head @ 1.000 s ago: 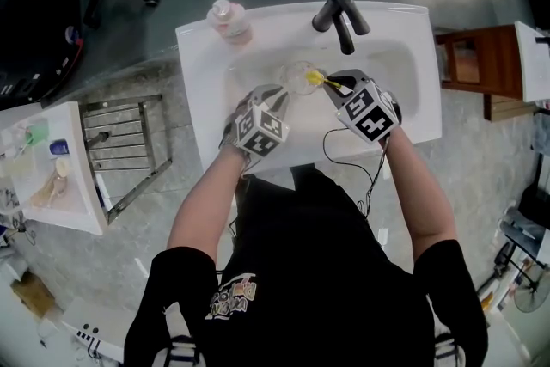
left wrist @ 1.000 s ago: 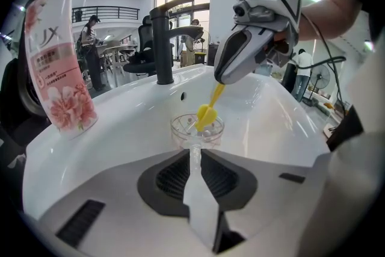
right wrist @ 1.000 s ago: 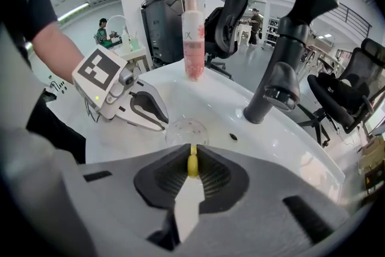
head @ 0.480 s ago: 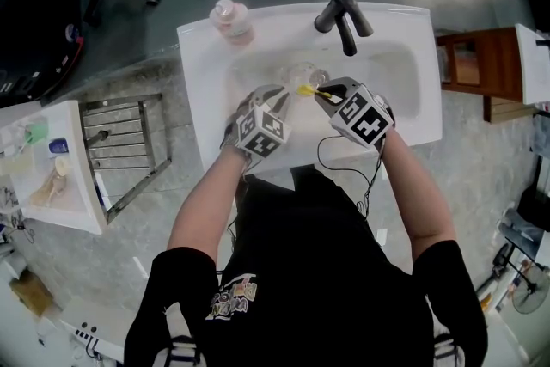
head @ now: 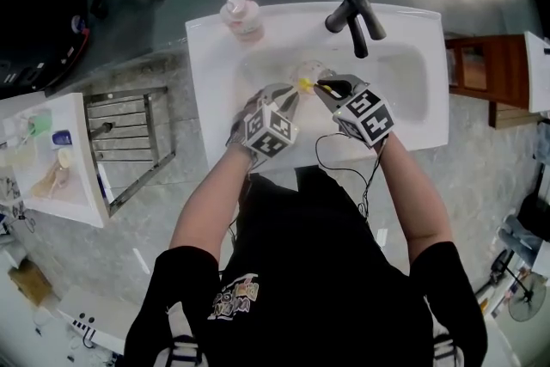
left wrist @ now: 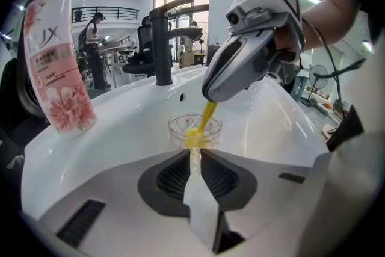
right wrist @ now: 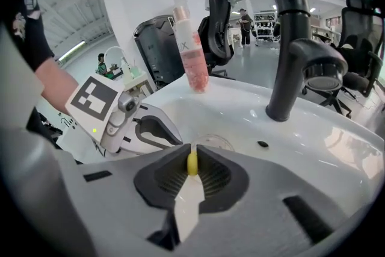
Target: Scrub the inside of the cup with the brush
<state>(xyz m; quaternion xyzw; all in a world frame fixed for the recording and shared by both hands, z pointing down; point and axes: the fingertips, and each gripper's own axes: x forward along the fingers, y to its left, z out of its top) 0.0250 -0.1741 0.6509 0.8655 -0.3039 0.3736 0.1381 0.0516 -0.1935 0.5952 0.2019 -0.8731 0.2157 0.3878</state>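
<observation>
Head view: person at sink [head: 206,56], both grippers over basin. Left gripper [left wrist: 195,156] narrow, pinching wall of clear cup [left wrist: 195,128]. Right gripper [right wrist: 192,156] clamped on yellow brush [left wrist: 204,117], brush head down inside cup. Step: scrubbing, seemingly mid-task. Next move likely calls for turning brush round inner wall, cup braced. Bristles and cup base hard to make out; brush handle mostly hidden in grip.

The cup [right wrist: 216,141] hides mostly behind the jaws of the right gripper [right wrist: 192,153], and the faucet [right wrist: 292,57] is cut off above.
</observation>
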